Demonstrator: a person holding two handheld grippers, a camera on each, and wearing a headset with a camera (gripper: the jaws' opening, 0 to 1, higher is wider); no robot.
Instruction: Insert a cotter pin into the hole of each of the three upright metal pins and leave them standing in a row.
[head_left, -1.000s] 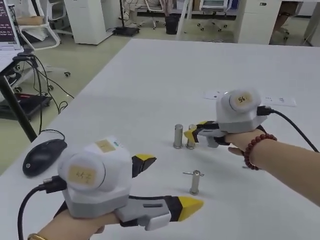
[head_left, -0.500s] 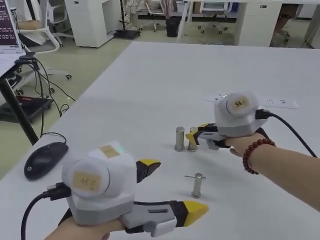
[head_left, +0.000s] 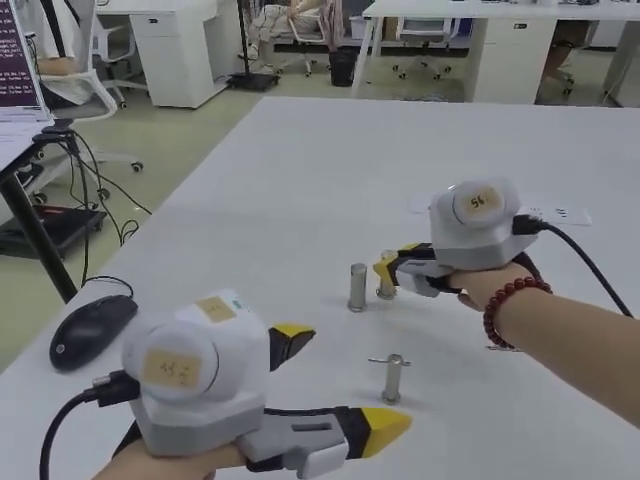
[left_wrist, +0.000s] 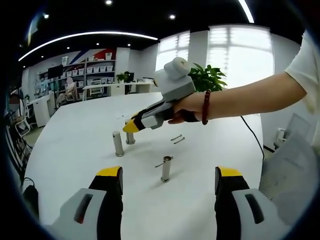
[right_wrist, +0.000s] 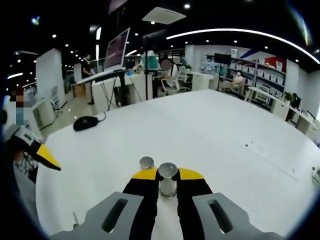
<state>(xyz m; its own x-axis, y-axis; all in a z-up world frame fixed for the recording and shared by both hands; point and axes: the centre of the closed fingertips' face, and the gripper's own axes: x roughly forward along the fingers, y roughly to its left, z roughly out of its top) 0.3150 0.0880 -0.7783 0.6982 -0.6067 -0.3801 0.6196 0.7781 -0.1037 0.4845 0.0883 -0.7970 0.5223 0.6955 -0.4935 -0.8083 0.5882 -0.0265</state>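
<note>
Passing black computer mouse (head_left: 88, 330) at far left of white tabletop (head_left: 300, 170). Holding grey, yellow-tipped L gripper (head_left: 345, 380) (left_wrist: 169, 172) above table nr front edge, jaws spread wide, gripping nothing. Pointing it twd short silver metal pin (head_left: 393, 377) (left_wrist: 166, 170) standing upright w/ thin cotter pin (head_left: 383, 359) through its top hole. Skipping bare 2nd silver pin (head_left: 357, 287) (right_wrist: 146, 163), upright further back. Clamping matching R gripper (head_left: 385, 268) (right_wrist: 167, 175) just beside it, jaws nearly closed on upright 3rd silver pin (right_wrist: 167, 182).
</note>
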